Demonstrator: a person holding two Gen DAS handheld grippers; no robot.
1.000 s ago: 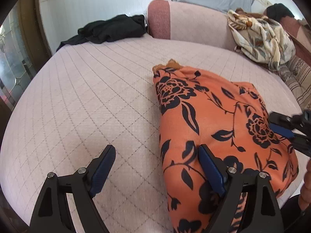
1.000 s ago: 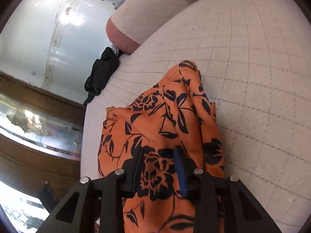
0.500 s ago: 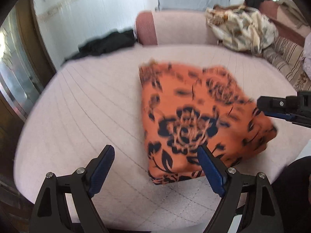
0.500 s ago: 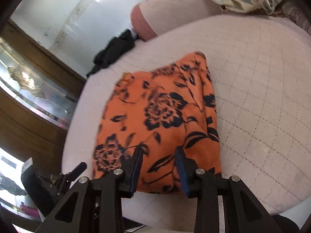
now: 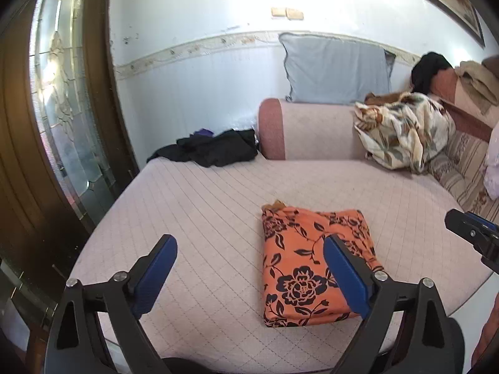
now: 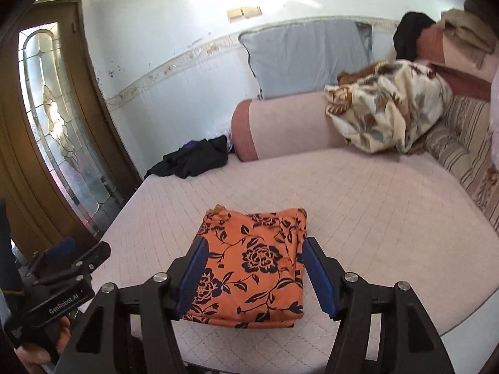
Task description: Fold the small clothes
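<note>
Both grippers, left and right, hover spread, seemingly above folded garment.

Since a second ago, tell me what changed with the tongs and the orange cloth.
Both tongs pulled back and up from the orange cloth. The right tongs, then nearly shut low over it, now stand open and clear of it. The left tongs stayed open. The cloth lies folded on the cushion, released. The black clothes and floral blanket have not moved.
</note>
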